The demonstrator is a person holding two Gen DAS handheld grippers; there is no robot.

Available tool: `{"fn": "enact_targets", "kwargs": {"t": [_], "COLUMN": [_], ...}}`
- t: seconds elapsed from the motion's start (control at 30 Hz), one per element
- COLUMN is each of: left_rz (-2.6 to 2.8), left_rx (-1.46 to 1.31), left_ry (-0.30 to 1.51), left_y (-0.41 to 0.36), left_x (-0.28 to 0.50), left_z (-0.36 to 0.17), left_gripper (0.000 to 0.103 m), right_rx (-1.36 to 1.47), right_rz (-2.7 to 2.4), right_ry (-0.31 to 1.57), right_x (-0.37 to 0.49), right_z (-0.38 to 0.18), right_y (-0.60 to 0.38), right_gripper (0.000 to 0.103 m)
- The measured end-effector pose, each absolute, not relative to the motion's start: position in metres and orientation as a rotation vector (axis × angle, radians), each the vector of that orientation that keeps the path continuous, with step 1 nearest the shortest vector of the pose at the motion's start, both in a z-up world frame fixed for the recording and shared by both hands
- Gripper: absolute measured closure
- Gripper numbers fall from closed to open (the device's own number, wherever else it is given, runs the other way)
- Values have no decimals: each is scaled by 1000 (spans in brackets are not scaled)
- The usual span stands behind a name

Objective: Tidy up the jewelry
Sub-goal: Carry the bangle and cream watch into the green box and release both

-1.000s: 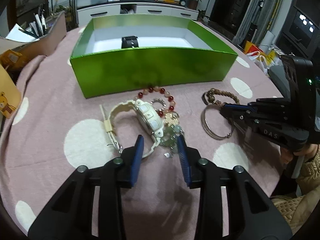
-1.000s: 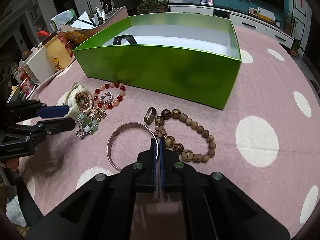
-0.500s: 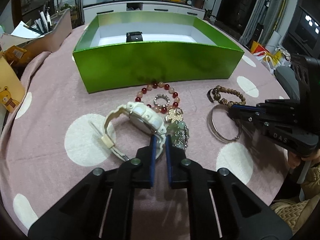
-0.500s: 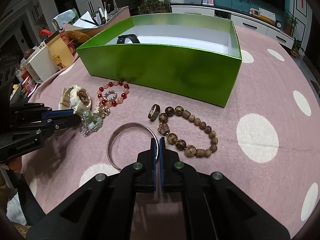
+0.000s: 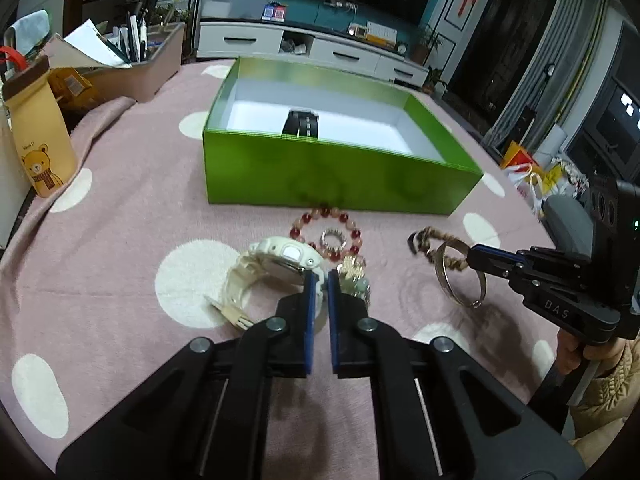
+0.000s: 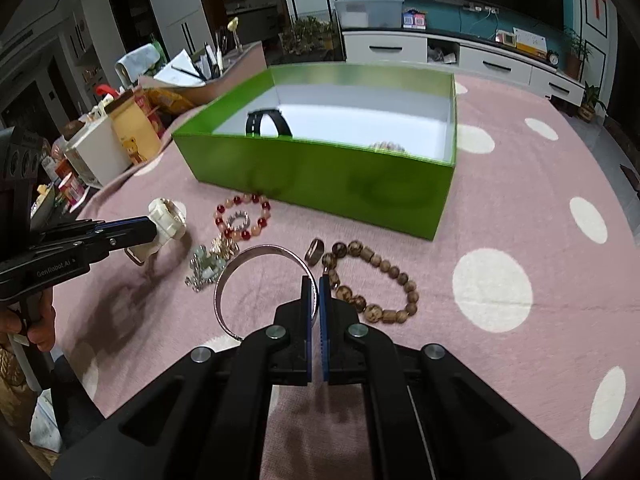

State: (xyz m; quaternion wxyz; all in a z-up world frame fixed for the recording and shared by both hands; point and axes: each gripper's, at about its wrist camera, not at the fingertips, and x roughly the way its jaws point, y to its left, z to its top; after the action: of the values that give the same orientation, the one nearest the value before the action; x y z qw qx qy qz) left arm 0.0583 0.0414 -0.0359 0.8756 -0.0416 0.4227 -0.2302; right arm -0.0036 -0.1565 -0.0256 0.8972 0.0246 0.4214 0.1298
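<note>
Left wrist view: left gripper (image 5: 319, 280) fingers pinch the cream watch (image 5: 276, 268) strap; right gripper (image 6: 316, 284) fingers clamp the silver bangle (image 6: 256, 280).

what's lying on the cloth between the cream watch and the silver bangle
In the right wrist view, a green-stone charm cluster lies between the cream watch and the silver bangle.
</note>
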Motion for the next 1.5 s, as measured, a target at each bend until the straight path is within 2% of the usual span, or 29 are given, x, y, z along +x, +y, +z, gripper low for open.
{"fn": "enact_targets", "kwargs": {"t": [0.4, 0.73, 1.27, 1.4, 1.47, 1.5], "left_rz": [-481, -471, -471, -461, -457, -454], "left_rx": [-108, -59, 3, -1, -1, -2], "left_ry": [769, 702, 789, 784, 776, 771], "left_y": [37, 9, -42, -45, -42, -41], "left_x": [84, 138, 218, 220, 218, 216], "left_z": [11, 47, 17, 14, 16, 17], "left_gripper": [98, 98, 97, 95, 84, 73], "right_rx": [60, 47, 1, 27, 46, 57], "right_rz": [214, 179, 171, 165, 158, 155], "right_ry": [760, 690, 773, 798, 789, 783], "right_x": [15, 56, 132, 138, 133, 131], "right_z": [10, 33, 2, -4, -3, -1], "right_y": [-176, -185, -165, -168, -174, -177], "right_gripper": [100, 100, 98, 83, 75, 67]}}
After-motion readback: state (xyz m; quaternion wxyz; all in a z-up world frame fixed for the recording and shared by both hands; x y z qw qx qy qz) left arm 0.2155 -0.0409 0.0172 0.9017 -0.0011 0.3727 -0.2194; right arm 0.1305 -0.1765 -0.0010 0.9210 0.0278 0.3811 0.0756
